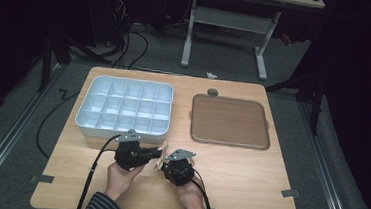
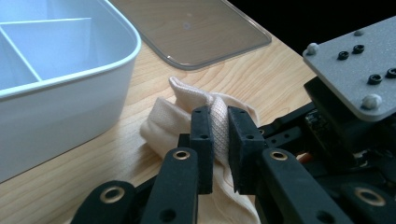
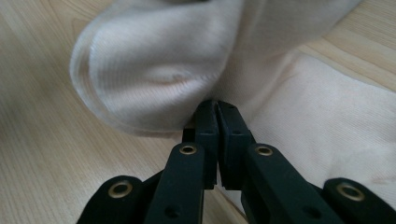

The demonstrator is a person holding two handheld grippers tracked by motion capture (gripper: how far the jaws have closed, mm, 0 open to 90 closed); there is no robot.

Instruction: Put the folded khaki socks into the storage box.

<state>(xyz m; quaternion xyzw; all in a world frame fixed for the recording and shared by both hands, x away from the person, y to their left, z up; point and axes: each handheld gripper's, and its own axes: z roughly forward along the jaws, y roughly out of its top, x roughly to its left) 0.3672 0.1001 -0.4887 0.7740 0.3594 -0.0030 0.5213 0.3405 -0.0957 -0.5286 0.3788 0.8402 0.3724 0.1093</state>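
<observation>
- Striped sleeves and two hands enter from the near edge of the light wooden table (image 1: 247,189) in the high view, each hand holding a black two-jaw tool.
- Left tool (image 2: 219,135) — jaws clenched on a raised fold of the cream ribbed fabric sock (image 2: 187,109), which stands up between the pads.
- Right tool (image 3: 216,108) — jaws pressed nearly together, pinching an edge of the same sock where its rounded end lies on the table.
- Sock location — on the table between the two tools, just in front of the white plastic compartment tray (image 1: 84,121) and not touching it.
- Tray — divided into a grid of compartments, at the table's far left.
- Brown translucent rectangular lid (image 1: 230,120) — flat on the table, to the right of the tray and apart from it.
</observation>
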